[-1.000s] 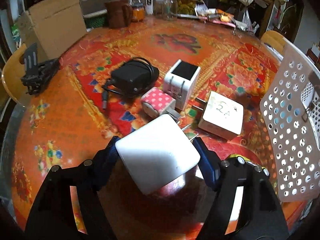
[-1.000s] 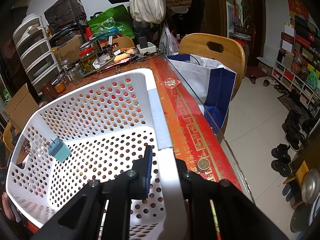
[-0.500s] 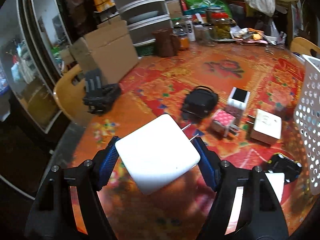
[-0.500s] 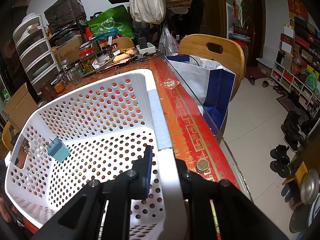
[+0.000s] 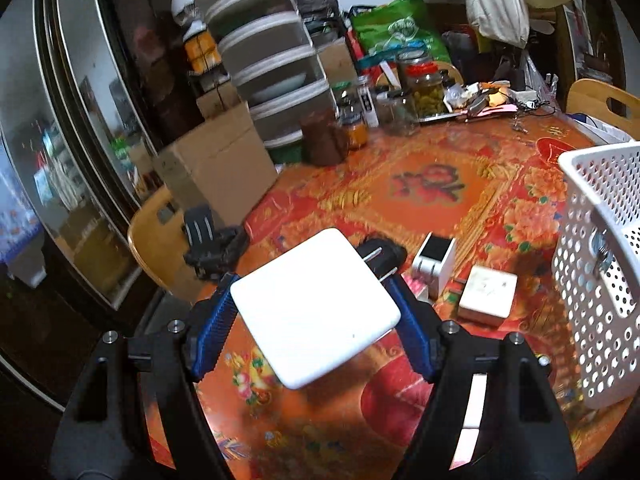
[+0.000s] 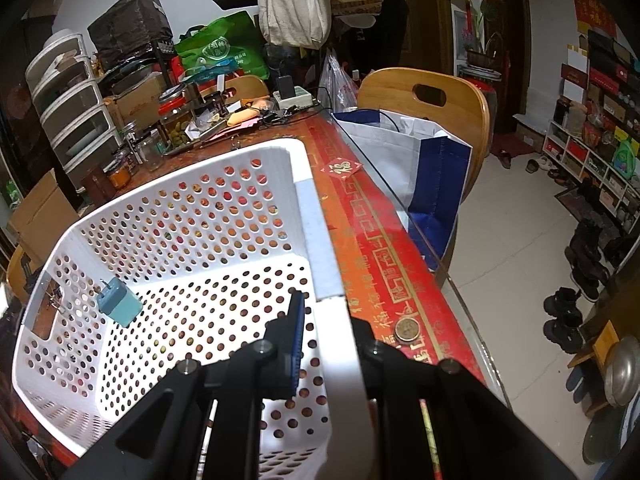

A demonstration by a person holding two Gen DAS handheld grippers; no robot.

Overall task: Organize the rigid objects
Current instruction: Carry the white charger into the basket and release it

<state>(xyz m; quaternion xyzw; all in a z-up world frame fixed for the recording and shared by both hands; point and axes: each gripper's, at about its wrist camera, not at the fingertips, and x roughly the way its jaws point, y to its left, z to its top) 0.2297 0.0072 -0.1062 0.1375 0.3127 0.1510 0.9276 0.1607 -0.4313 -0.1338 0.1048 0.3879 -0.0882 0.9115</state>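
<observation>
My left gripper (image 5: 316,312) is shut on a large white square charger (image 5: 316,308) and holds it high above the red patterned table (image 5: 432,184). Below it lie a white charger block (image 5: 486,295), a white cube plug with a black top (image 5: 435,258), a partly hidden pink dotted plug (image 5: 416,286) and a black adapter (image 5: 386,250). The white perforated basket (image 5: 600,264) stands at the right. My right gripper (image 6: 326,344) is shut on the basket's near wall (image 6: 332,320). A blue-grey plug (image 6: 119,302) lies inside the basket.
A cardboard box (image 5: 220,168), stacked drawers (image 5: 276,72) and jars (image 5: 424,84) line the table's far side. A black bundle (image 5: 212,246) lies at the left edge by a wooden chair (image 5: 156,240). A coin (image 6: 407,326) lies near the table's glass edge.
My left gripper has lifted the white charger well above the table and swung left, so the table objects look smaller and lower. The right gripper and the basket have barely moved.
</observation>
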